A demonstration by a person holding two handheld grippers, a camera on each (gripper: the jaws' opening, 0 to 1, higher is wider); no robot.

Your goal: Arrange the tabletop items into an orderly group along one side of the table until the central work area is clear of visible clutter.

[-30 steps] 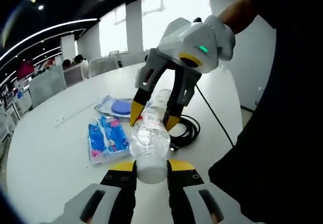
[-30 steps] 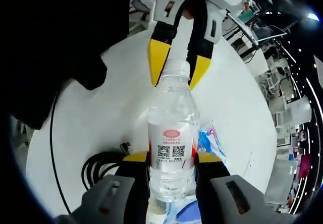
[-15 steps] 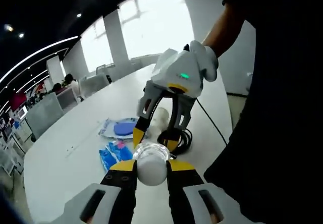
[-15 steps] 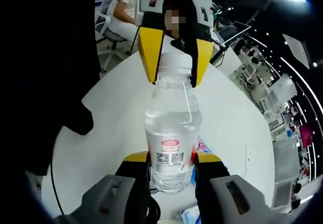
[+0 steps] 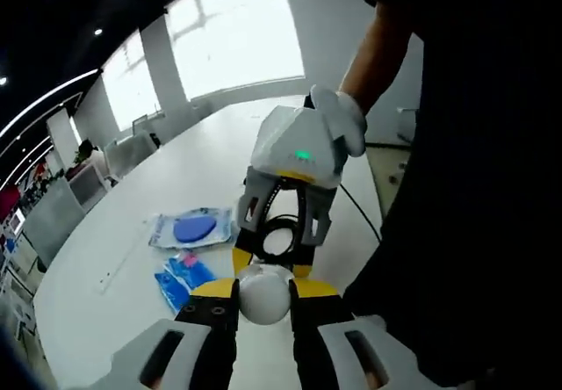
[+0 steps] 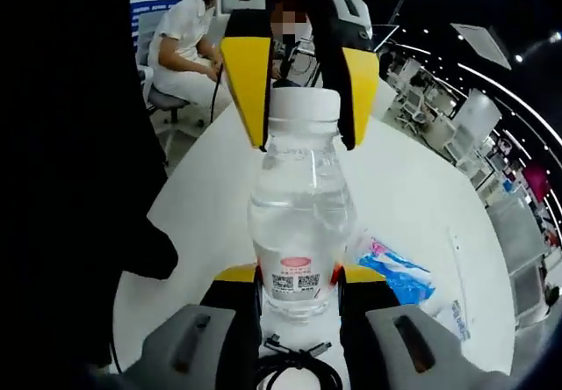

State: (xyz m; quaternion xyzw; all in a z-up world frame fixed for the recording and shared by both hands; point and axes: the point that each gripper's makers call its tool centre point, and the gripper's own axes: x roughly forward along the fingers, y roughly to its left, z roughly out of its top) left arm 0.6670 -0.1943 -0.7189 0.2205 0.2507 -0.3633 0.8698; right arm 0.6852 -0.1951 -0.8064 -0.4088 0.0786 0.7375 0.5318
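A clear water bottle (image 6: 301,214) with a white cap (image 6: 303,104) and a red label is held up over the white table (image 6: 413,188). My right gripper (image 6: 299,273) is shut on its lower body. My left gripper (image 6: 301,100) comes in from above, its yellow pads (image 6: 246,83) pressed on either side of the cap. In the left gripper view the cap (image 5: 263,295) sits end-on between my left gripper (image 5: 263,289) jaws. My right gripper (image 5: 272,263) hangs just behind it, held by a gloved hand.
On the table lie blue packets (image 5: 186,278) (image 6: 395,267), a clear pouch with a blue disc (image 5: 193,229) and a coiled black cable (image 5: 281,232) (image 6: 299,364). The person's dark clothing (image 5: 474,188) is on the right. Another person (image 6: 184,47) sits beyond the table.
Both grippers stay shut on the bottle. The bottle has risen and tipped more upright, so the table and its items look farther away and lower.
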